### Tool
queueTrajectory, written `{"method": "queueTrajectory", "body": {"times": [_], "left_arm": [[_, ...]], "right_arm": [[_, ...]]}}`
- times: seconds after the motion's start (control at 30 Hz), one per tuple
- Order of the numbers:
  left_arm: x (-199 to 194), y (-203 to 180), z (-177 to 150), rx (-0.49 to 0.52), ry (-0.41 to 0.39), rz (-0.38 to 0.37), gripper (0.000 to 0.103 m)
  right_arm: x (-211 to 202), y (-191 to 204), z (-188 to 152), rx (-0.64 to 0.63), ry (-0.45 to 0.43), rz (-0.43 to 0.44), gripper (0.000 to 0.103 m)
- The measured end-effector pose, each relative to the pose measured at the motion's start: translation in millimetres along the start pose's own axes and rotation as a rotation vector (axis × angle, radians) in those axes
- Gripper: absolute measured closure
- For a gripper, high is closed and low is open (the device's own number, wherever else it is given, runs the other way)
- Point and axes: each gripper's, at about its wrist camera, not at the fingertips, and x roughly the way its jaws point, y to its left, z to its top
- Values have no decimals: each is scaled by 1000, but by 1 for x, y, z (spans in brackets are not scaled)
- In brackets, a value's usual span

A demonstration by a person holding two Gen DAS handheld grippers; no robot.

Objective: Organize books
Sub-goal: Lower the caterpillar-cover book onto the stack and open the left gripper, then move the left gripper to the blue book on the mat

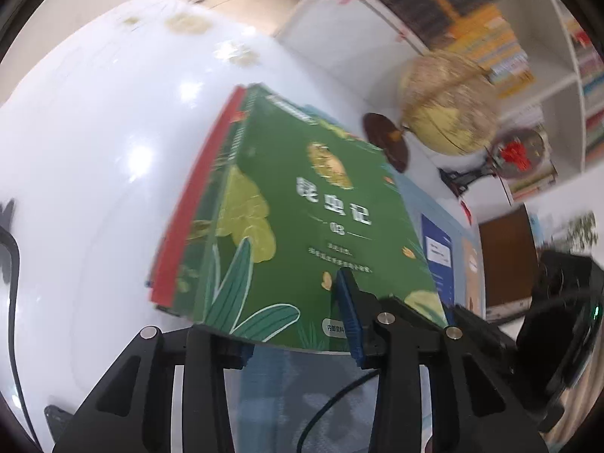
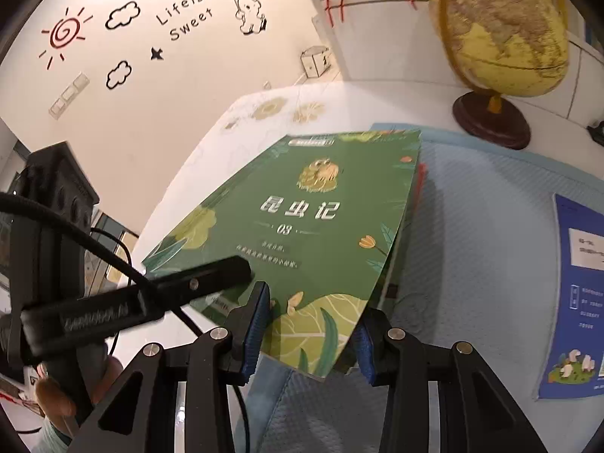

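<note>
Left wrist view: a stack of books, green cover on top, red and green ones beneath, is carried over the white table. The left gripper has the stack's near edge between its jaws; whether the pads press or have let go I cannot tell. A globe stands toward the table's far right corner, shelves behind it.

Right wrist view: the right gripper is clamped on the stack's near corner, blue pads either side. The stack tilts over the seam between white table and a pale blue mat. The left gripper's finger lies across the cover's near-left edge. A blue leaflet lies at the mat's right edge.

Risk, as I judge it: if the left grip is slack, the whole stack hangs on one corner and the lower books could fan out or slide free. A wide swing right could clip the globe.
</note>
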Motion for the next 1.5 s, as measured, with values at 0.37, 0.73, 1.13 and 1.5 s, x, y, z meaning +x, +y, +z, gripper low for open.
{"method": "queueTrajectory", "body": {"times": [0.37, 0.73, 1.13, 1.5], "left_arm": [[-25, -19, -29, 105, -72, 460, 64], [11, -145, -64, 347, 2, 427, 64], [62, -226, -104, 493, 86, 402, 64], [86, -285, -122, 554, 53, 446, 64]], "right_arm": [[-1, -15, -18, 2, 69, -1, 63], [-68, -100, -65, 163, 35, -161, 56], [-141, -220, -120, 468, -21, -292, 52], [-176, -266, -129, 451, -14, -305, 50]]}}
